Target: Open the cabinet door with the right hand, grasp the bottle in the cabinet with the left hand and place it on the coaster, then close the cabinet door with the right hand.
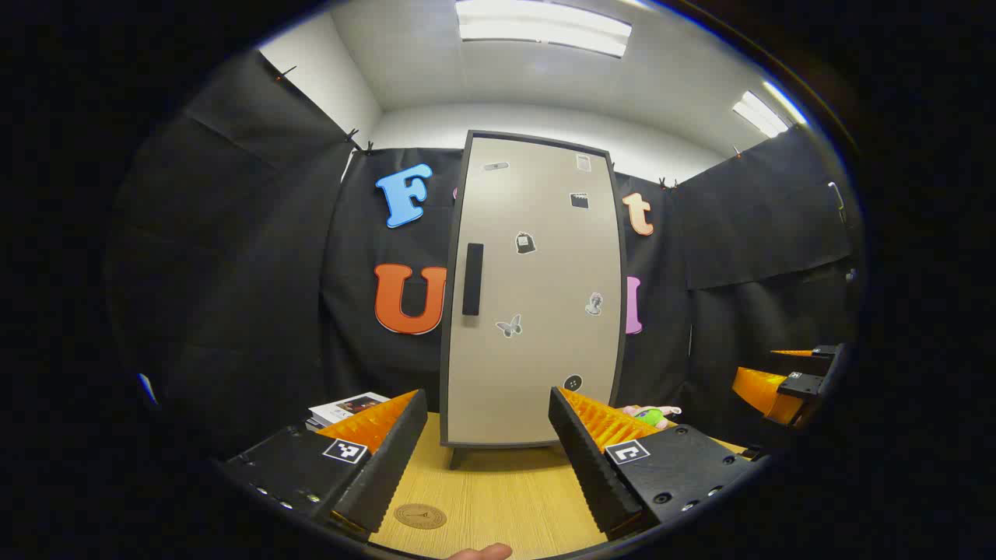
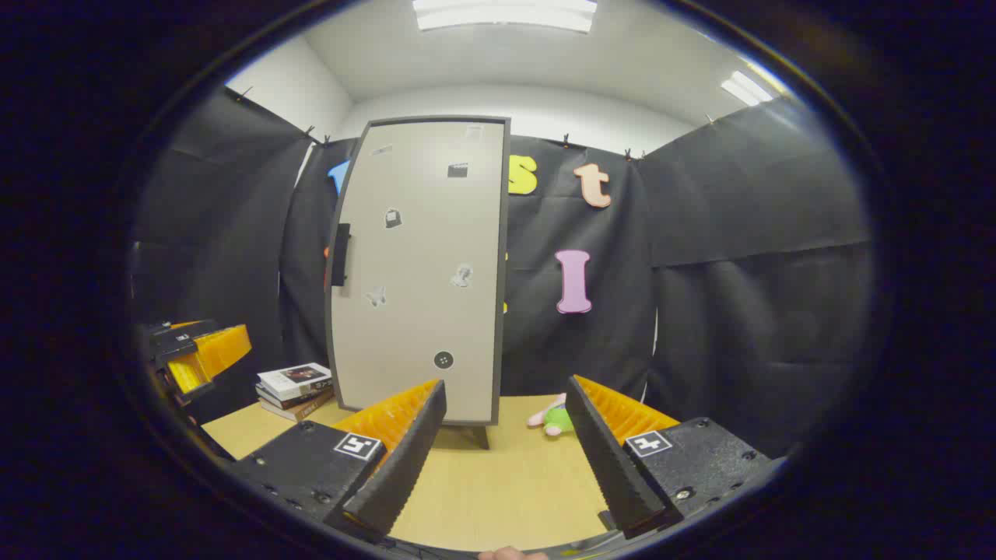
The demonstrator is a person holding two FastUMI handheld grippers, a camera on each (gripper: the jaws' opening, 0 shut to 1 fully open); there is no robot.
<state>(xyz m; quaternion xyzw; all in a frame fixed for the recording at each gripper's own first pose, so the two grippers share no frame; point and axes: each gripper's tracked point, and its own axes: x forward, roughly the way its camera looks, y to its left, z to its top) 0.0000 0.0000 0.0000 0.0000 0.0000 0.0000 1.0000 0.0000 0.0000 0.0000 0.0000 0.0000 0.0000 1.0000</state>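
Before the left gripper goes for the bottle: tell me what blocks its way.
The cabinet door is shut, so the bottle behind it can't be reached. The right gripper hangs open short of the door, not yet at the handle. The coaster lies uncovered.

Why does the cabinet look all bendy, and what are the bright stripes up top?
Left gripper view: the fisheye lens bows the cabinet outward; ceiling lights glare white. Right gripper view: the cabinet curves and leans; another light glares.

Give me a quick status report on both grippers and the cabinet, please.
Left gripper open, right gripper open, both empty. Tall beige cabinet door shut, dark bar handle untouched. Round cork coaster bare. Nothing blocking.
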